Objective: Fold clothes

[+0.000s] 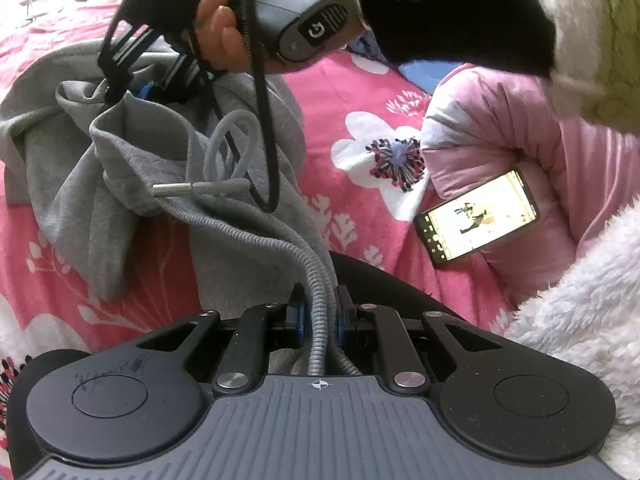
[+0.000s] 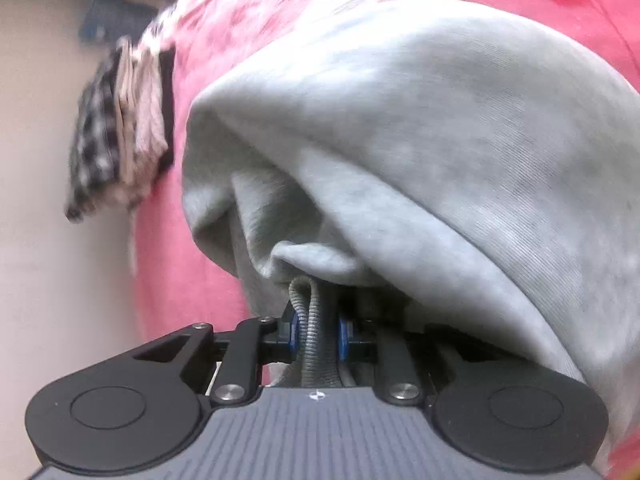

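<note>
Two grippers both have hold of the same grey hoodie (image 1: 132, 152), which lies bunched on the pink flowered bed (image 1: 360, 92). Your left gripper (image 1: 320, 316) has its fingers (image 1: 299, 312) clenched on the cord (image 1: 280, 236): the grey braided drawstring runs doubled between the blue pads, passes back under the gripper body, and leads forward up to the hoodie's edge, where its metal tip (image 1: 170, 191) lies beside a loose loop of the same cord. In that left view your right hand (image 1: 224, 20) holds the right gripper (image 1: 140, 76) above the hoodie, its fingers down in the fabric by the neck opening, and a black cable (image 1: 260, 112) hangs from it in a loop over the cloth. The only marking you can read is a white circular logo on the end of the right gripper's handle; it may be a letter G, but you cannot be sure. A scribble on the left gripper's round cap cannot be read. From the right wrist, the fingers (image 2: 294, 330) are closed on a ribbed grey fold of the hoodie with cord beside it, and the cloth drapes over the right side of the gripper. A phone (image 1: 476, 216) with its screen lit lies on a pink quilt (image 1: 520, 128) well apart from the hoodie, beside a white fleece (image 1: 580, 312). A blurred stack of folded clothes (image 2: 120, 132) sits at the bed's far edge.
</note>
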Available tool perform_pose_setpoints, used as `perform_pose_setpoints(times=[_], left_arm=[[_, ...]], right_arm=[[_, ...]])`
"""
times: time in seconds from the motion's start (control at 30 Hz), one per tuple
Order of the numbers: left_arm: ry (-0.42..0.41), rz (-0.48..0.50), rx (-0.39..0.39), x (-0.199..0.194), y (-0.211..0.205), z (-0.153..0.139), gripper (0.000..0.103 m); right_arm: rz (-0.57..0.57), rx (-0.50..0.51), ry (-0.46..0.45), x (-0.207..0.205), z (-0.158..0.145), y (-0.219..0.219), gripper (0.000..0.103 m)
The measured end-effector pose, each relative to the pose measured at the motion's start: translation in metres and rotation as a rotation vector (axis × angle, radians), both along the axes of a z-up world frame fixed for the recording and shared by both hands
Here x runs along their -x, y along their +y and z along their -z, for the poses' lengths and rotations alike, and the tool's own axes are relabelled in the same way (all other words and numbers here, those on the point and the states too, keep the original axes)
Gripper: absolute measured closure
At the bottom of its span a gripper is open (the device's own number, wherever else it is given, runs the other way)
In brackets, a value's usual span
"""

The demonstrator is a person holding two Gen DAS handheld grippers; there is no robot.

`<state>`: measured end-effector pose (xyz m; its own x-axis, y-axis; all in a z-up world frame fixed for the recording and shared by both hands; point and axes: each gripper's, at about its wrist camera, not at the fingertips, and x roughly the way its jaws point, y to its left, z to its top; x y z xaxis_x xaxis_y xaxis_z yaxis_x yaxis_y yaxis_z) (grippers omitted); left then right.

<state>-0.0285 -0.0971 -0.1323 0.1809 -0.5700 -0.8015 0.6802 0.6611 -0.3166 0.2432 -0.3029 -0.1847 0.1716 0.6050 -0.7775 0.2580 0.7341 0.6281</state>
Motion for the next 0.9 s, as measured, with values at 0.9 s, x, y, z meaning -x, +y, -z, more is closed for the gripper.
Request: perform_pose_setpoints(times=[0.9], left_arm=[[0.021,0.001,-0.009,-0.003,-0.006,0.007,0.088]], right_arm=[[0.226,-0.263,0.054,0.034,0.046,-0.048,0.082]])
